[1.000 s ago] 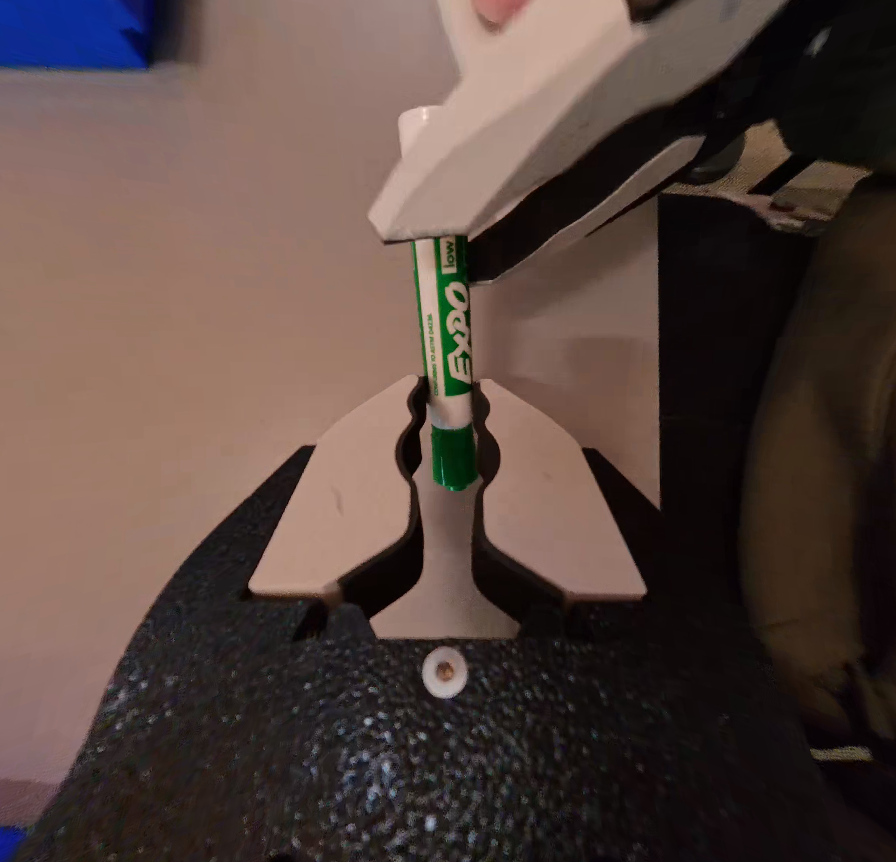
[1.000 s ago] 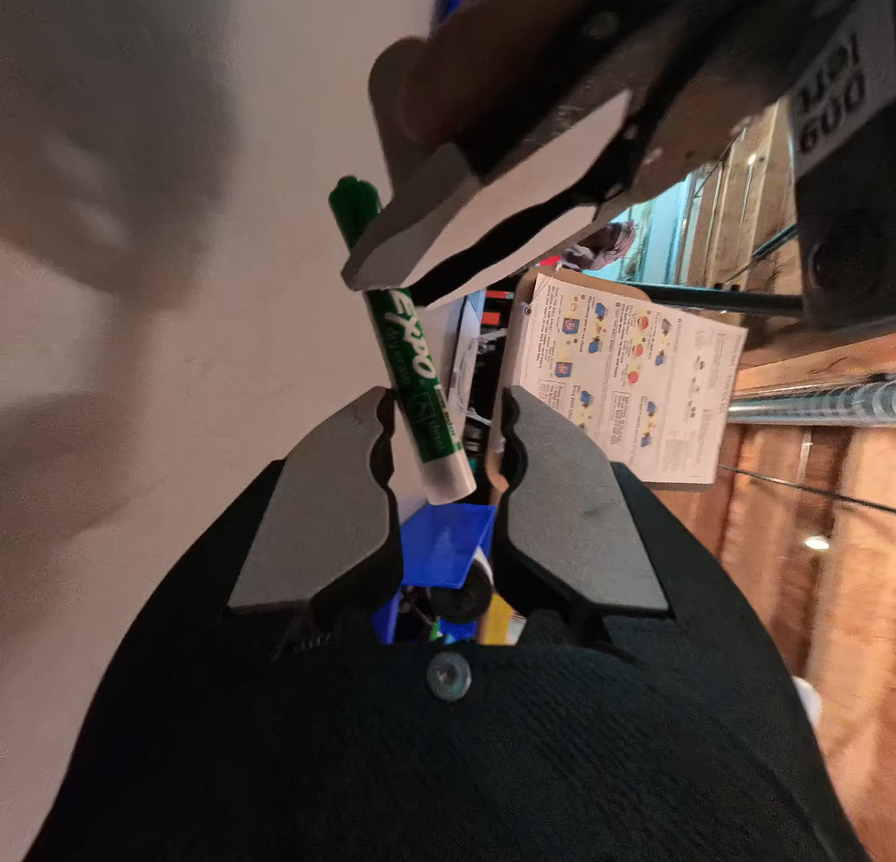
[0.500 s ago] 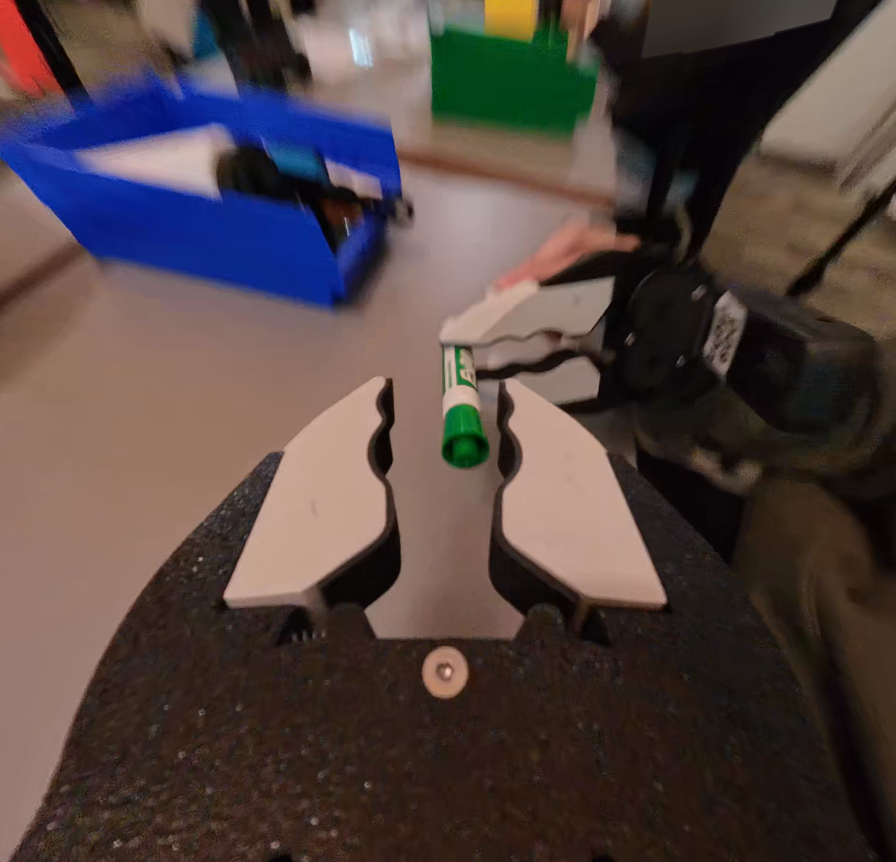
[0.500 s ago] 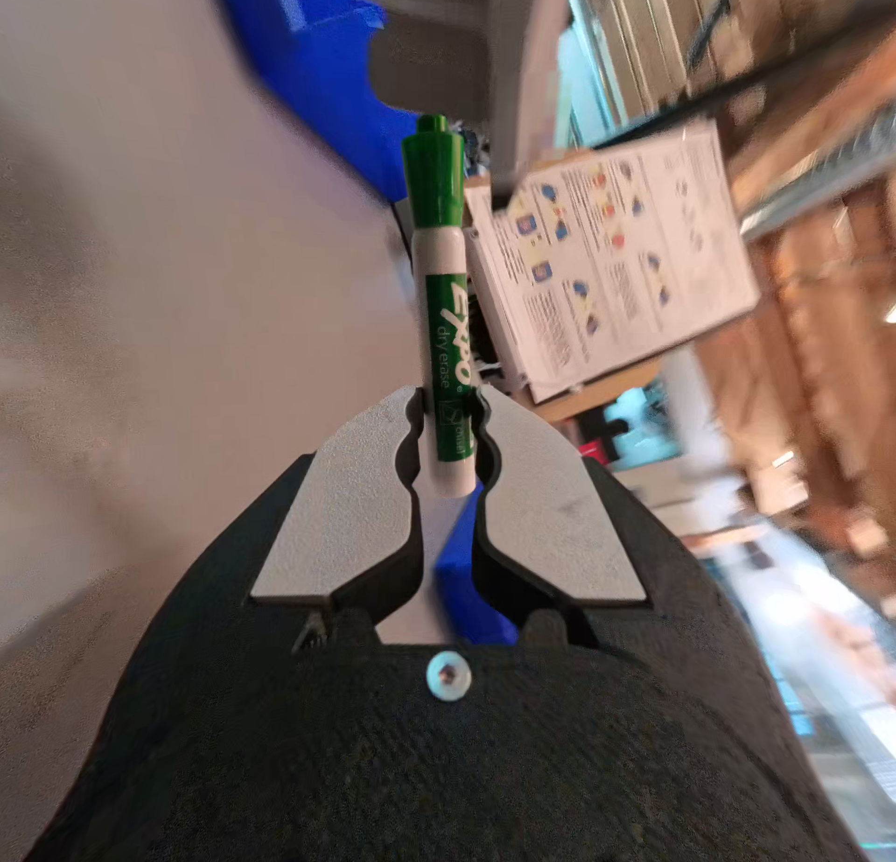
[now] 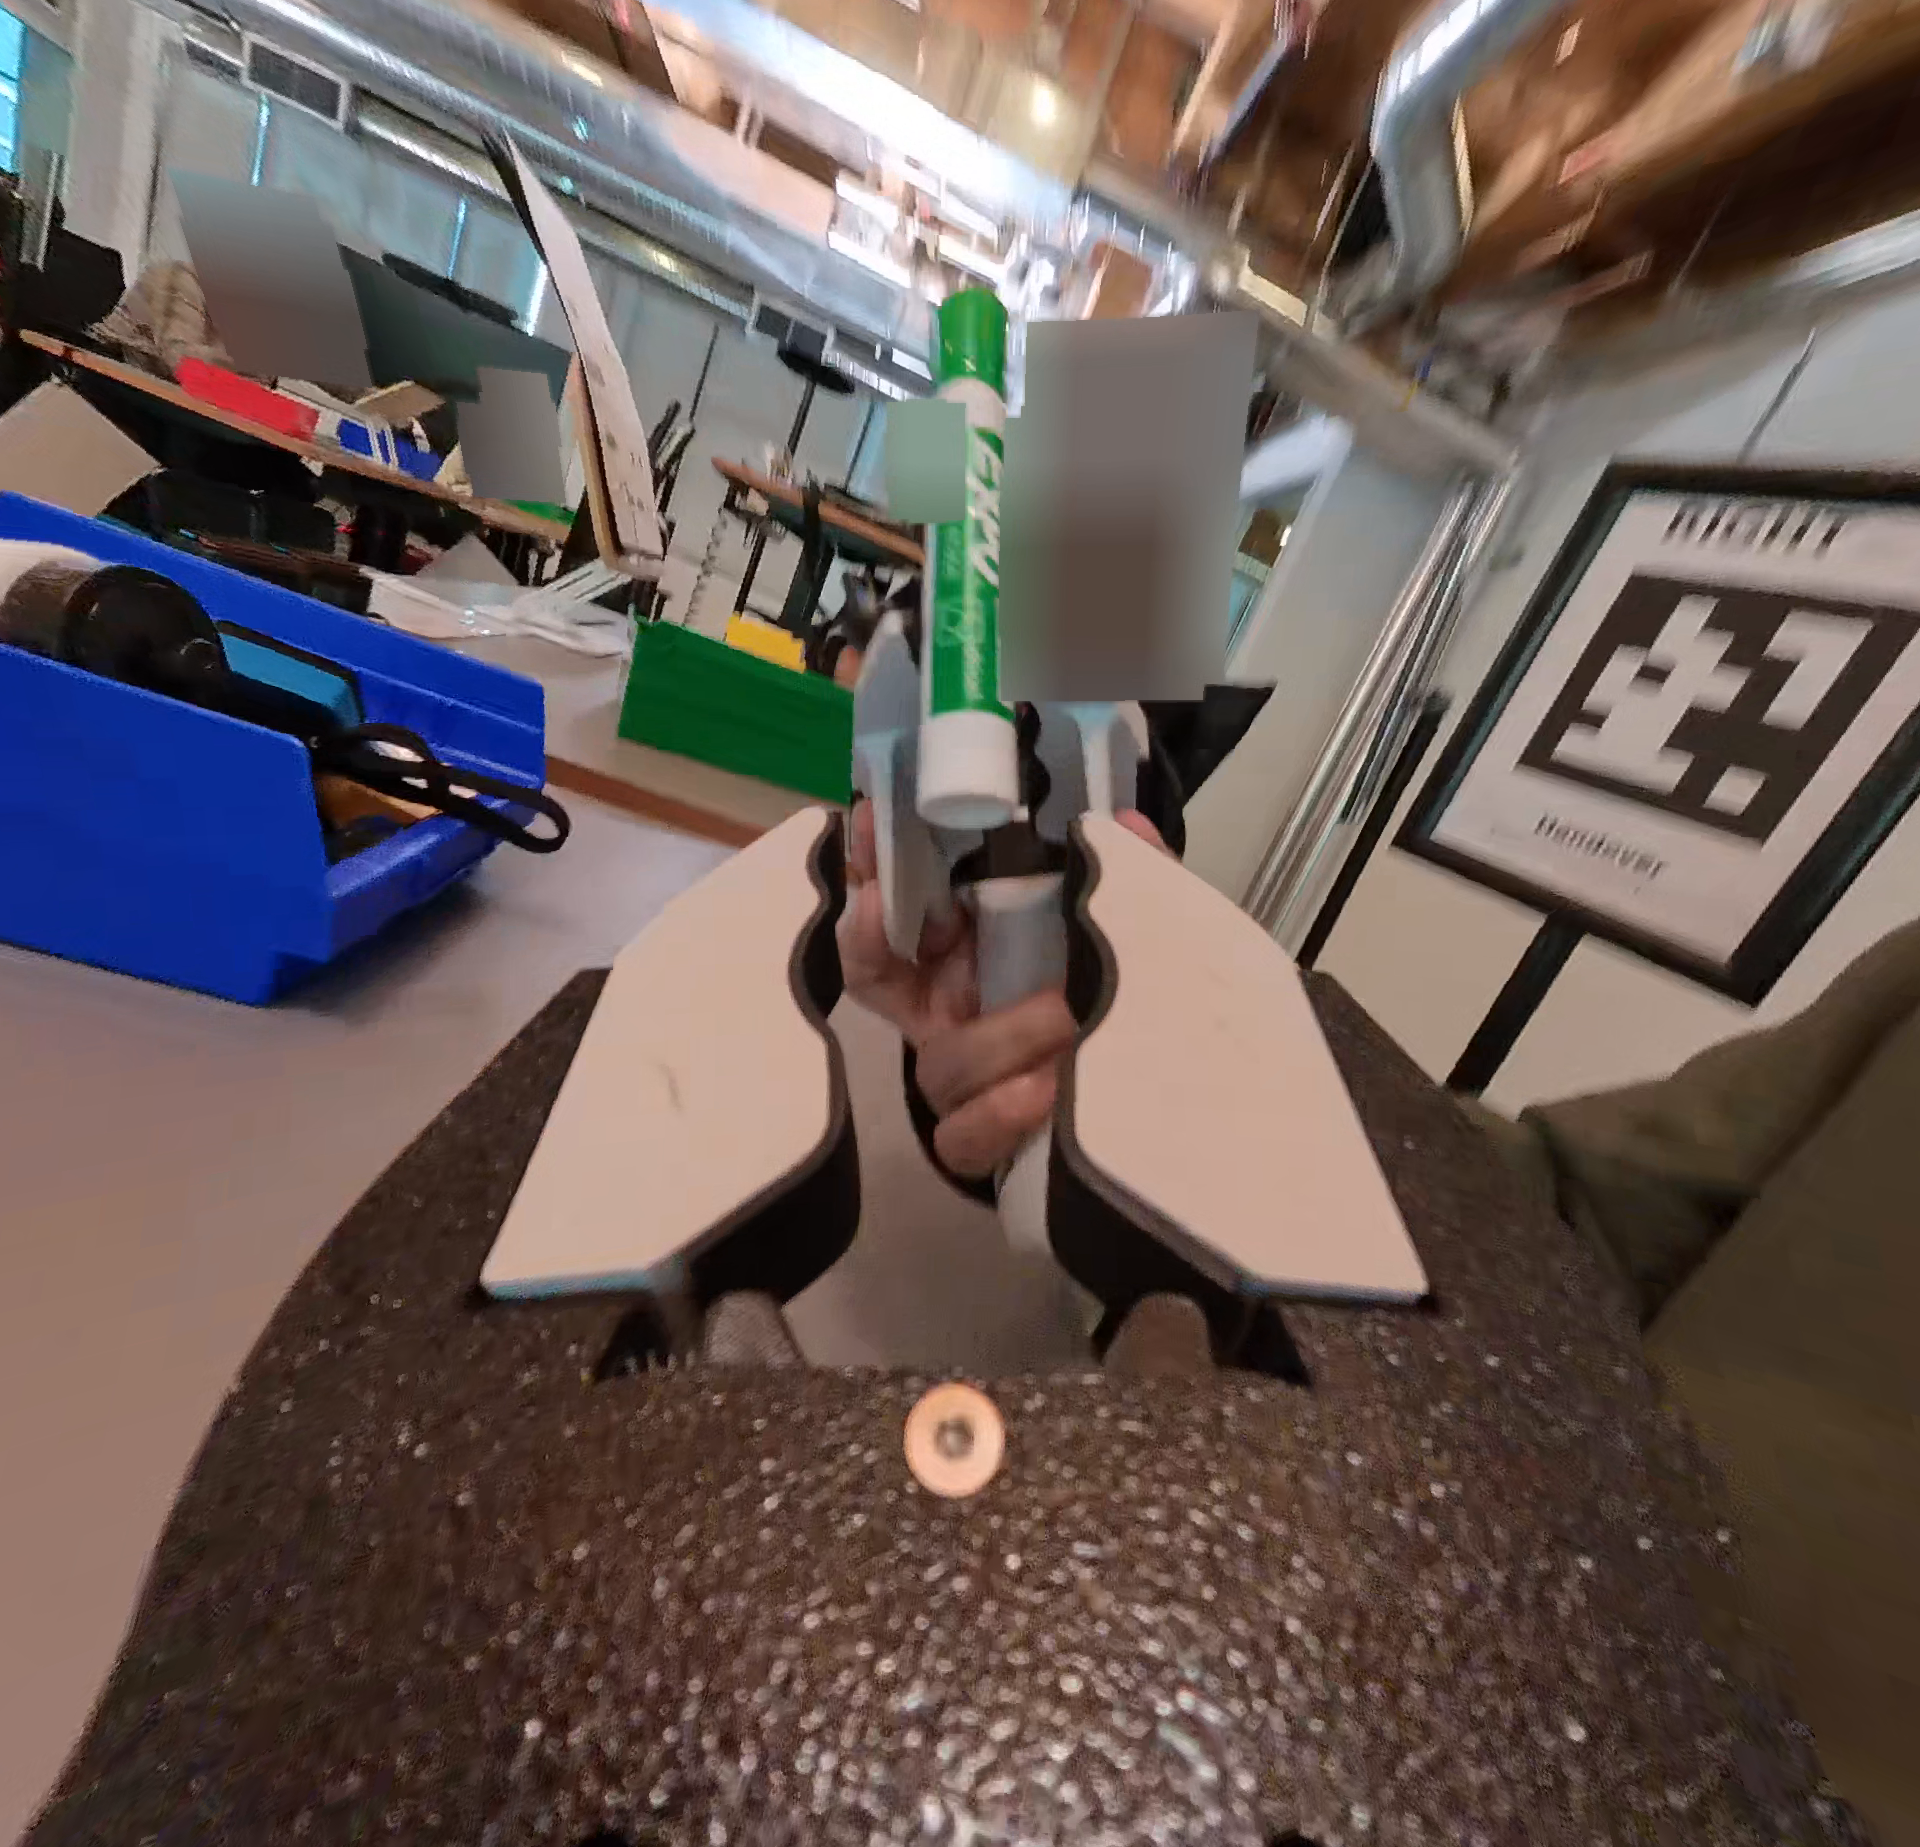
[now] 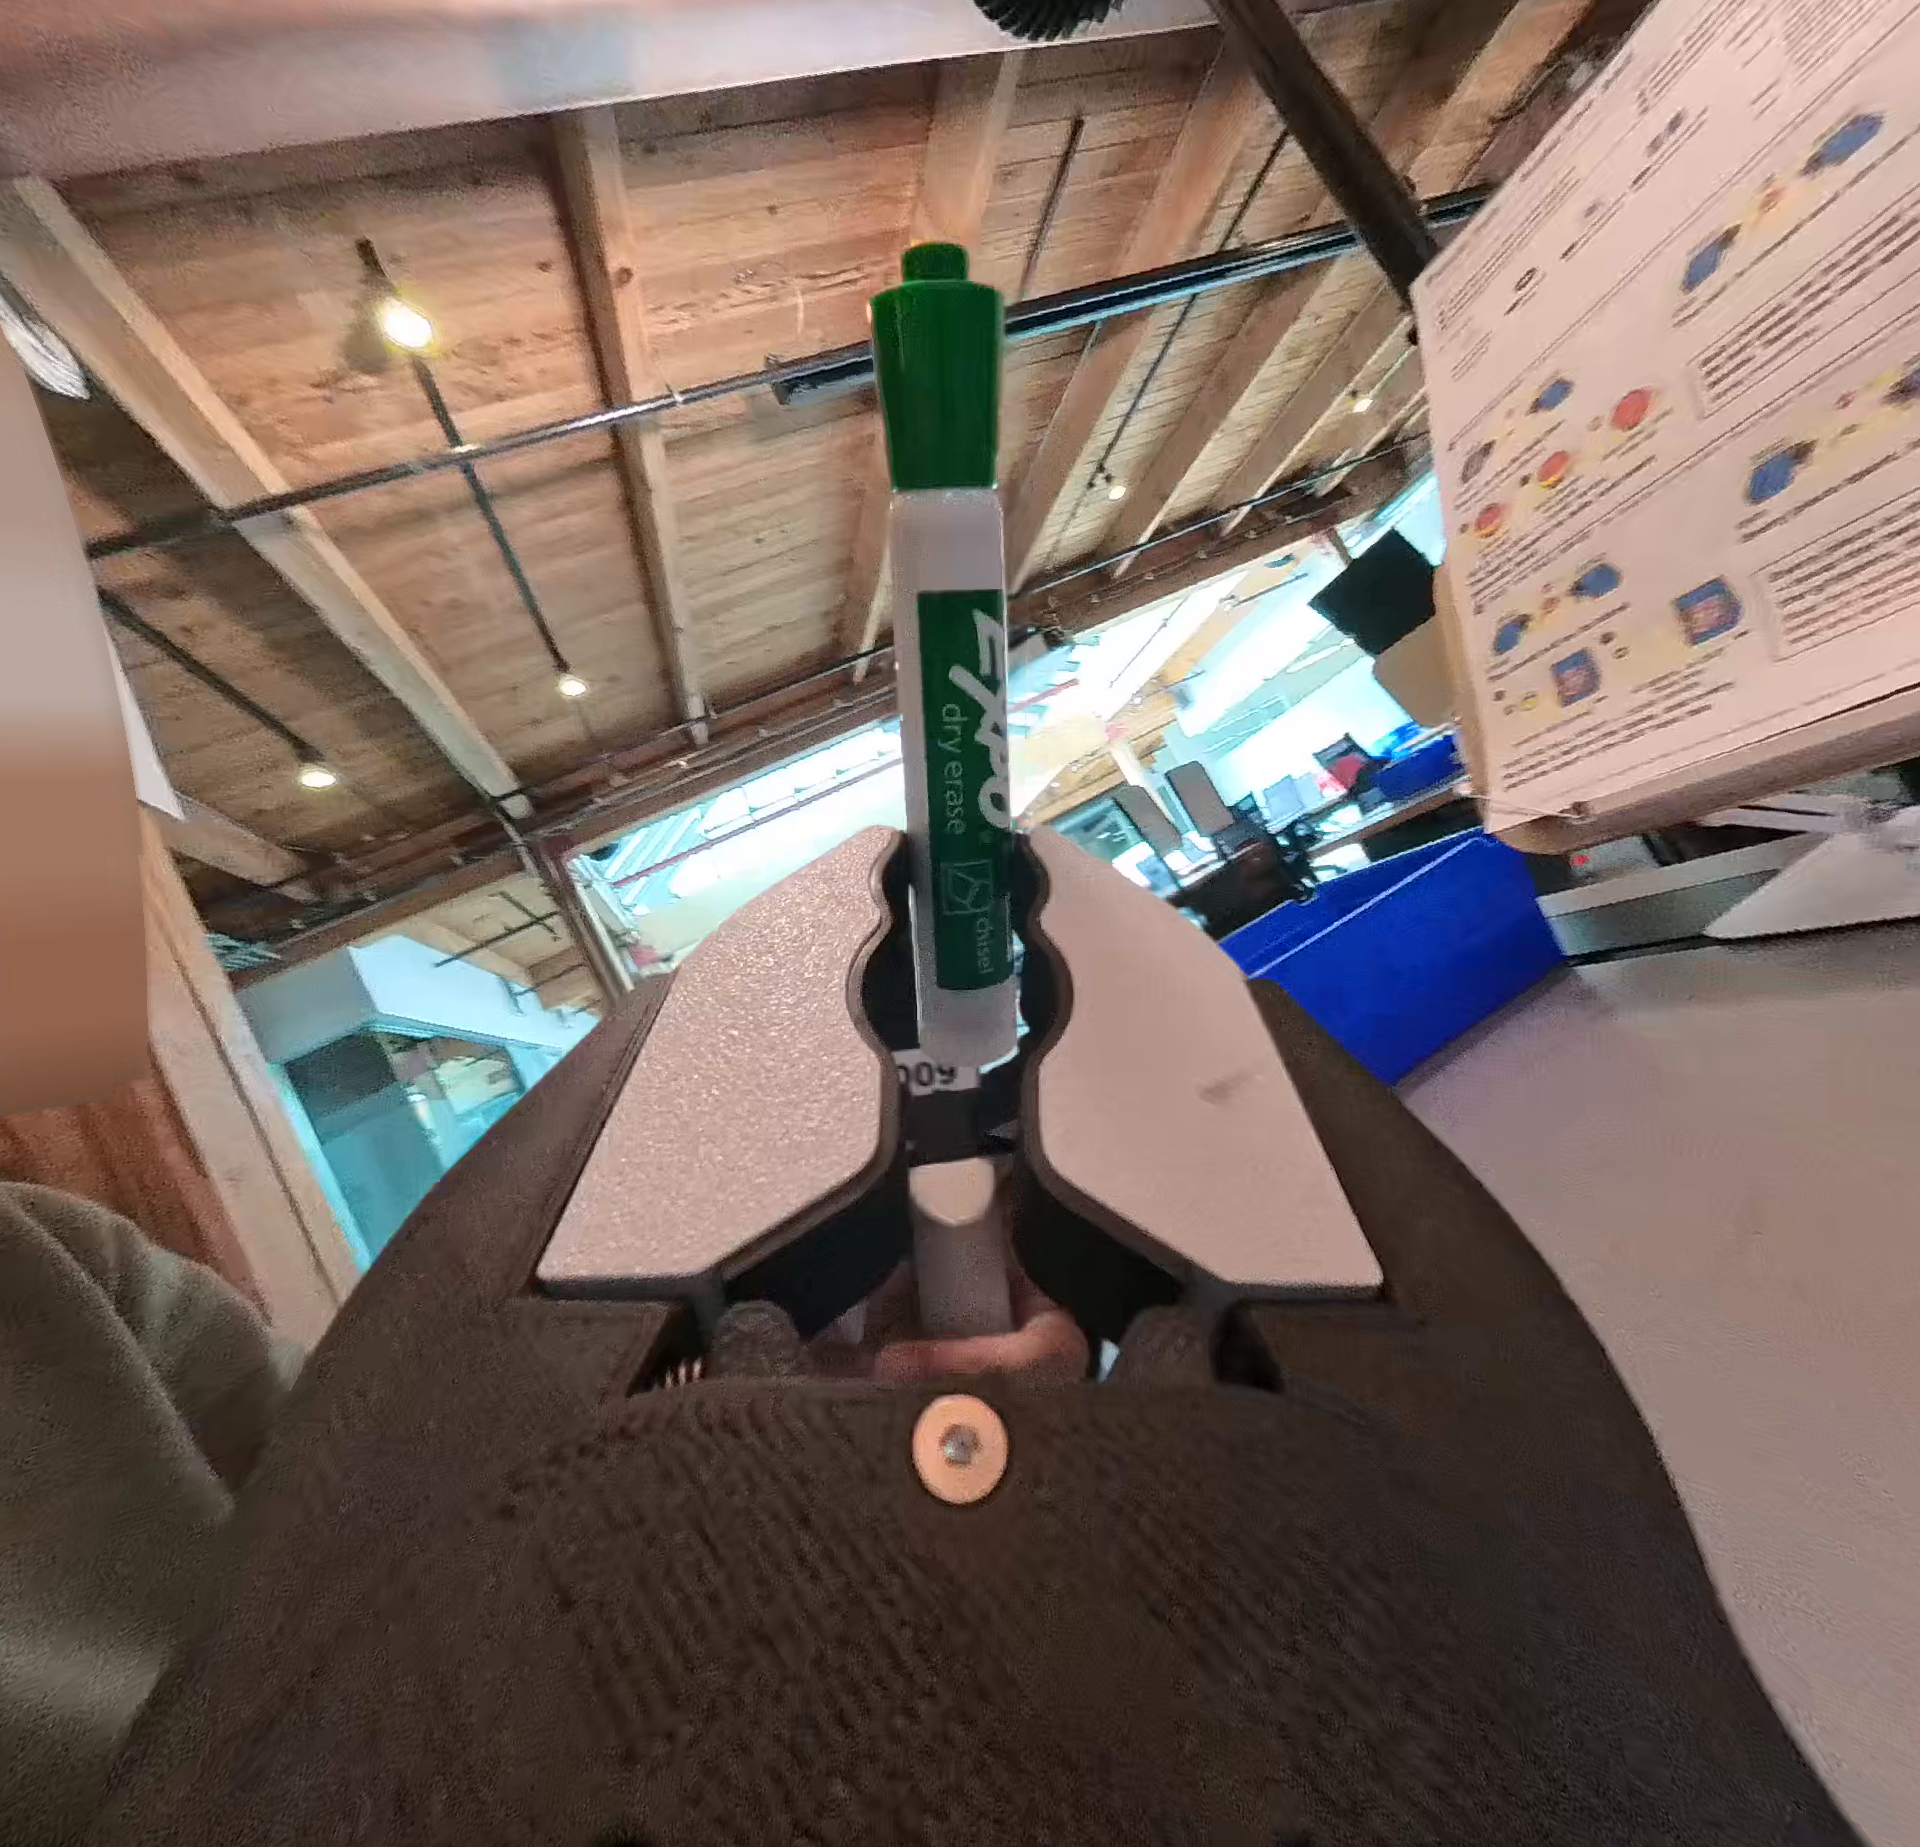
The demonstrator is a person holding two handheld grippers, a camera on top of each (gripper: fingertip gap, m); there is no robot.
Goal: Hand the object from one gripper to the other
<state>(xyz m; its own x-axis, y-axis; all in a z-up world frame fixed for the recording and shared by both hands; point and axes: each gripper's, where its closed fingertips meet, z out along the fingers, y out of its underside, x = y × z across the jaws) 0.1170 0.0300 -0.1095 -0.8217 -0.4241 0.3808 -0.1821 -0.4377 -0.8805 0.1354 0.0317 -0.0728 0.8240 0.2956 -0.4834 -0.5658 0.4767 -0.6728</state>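
Note:
A green and white dry-erase marker (image 6: 951, 654) stands upright with its green cap up. My right gripper (image 6: 961, 862) is shut on its white lower end. In the left wrist view the marker (image 5: 966, 550) rises just beyond my left gripper (image 5: 951, 841), which is open and empty with nothing between its fingers (image 5: 717, 1049). The right gripper's grey fingers (image 5: 894, 758) clamp the marker's base there, and a hand (image 5: 977, 1028) holds that gripper from below.
A grey table (image 5: 208, 1122) carries a blue bin (image 5: 208, 758) of tools at the left and a green bin (image 5: 727, 706) farther back. A framed black-and-white tag sign (image 5: 1714, 727) stands at the right. A printed sheet on a board (image 6: 1683, 395) leans at the right. An olive sleeve (image 5: 1714, 1226) is close. Only a small space, under 4 cm, lies between the two pairs of fingers.
The left gripper, shut on the marker's cap end a second ago, has opened and drawn back. The right gripper closed on the white end and now holds the marker upright, tilted up.

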